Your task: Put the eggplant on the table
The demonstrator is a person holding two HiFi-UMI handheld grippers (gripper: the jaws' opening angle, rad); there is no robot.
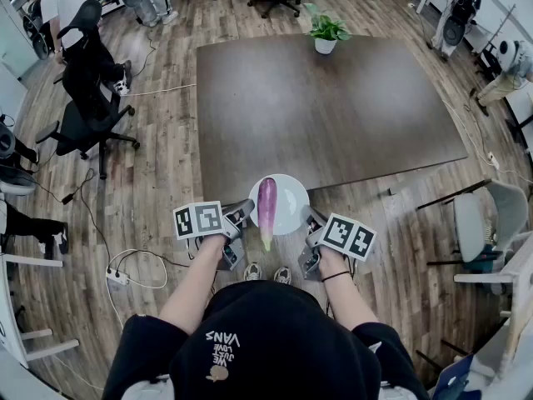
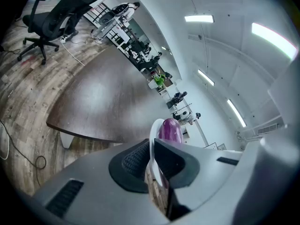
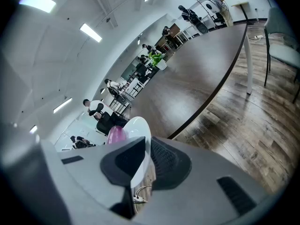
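A purple eggplant (image 1: 266,208) with a green stem lies lengthwise on a white plate (image 1: 291,198), its stem end hanging over the near rim. The plate is held in the air just off the near edge of the dark brown table (image 1: 325,107). My left gripper (image 1: 243,215) is shut on the plate's left rim (image 2: 152,146), with the eggplant (image 2: 169,131) showing beyond its jaws. My right gripper (image 1: 310,221) is shut on the right rim (image 3: 140,161); the eggplant (image 3: 115,135) shows as a pink bulge behind the plate.
A small potted plant (image 1: 325,33) stands at the table's far edge. A black office chair (image 1: 83,115) is on the left, a grey chair (image 1: 491,223) on the right. A power strip and cables (image 1: 121,277) lie on the wooden floor. A person (image 1: 62,7) stands far left.
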